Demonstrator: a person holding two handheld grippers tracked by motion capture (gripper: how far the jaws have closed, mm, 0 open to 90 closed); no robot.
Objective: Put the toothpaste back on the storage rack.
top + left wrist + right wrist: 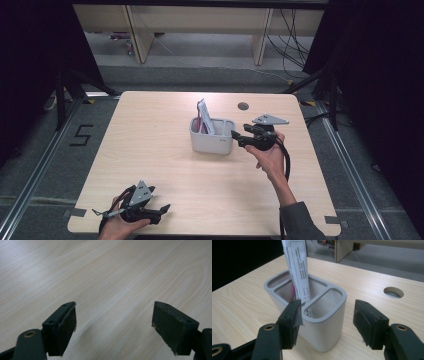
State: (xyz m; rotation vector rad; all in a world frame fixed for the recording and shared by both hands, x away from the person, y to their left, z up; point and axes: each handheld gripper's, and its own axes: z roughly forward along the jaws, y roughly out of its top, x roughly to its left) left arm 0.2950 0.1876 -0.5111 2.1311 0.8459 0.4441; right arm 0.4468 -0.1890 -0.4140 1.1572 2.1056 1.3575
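Grey holder w/ a tall white packet upright inside sits at frame centre, just left of the right gripper, jaws apart, much nearer than the left gripper, bottom left, also apart.

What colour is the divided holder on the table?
Light grey plastic holder, seen best in the right gripper view.

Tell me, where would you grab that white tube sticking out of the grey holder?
Grip the tube on its flat upper part, well above the holder's rim, coming from above. It stands nearly upright, leaning slightly, and its lower part sits inside the middle compartment, so probably only the top is free.
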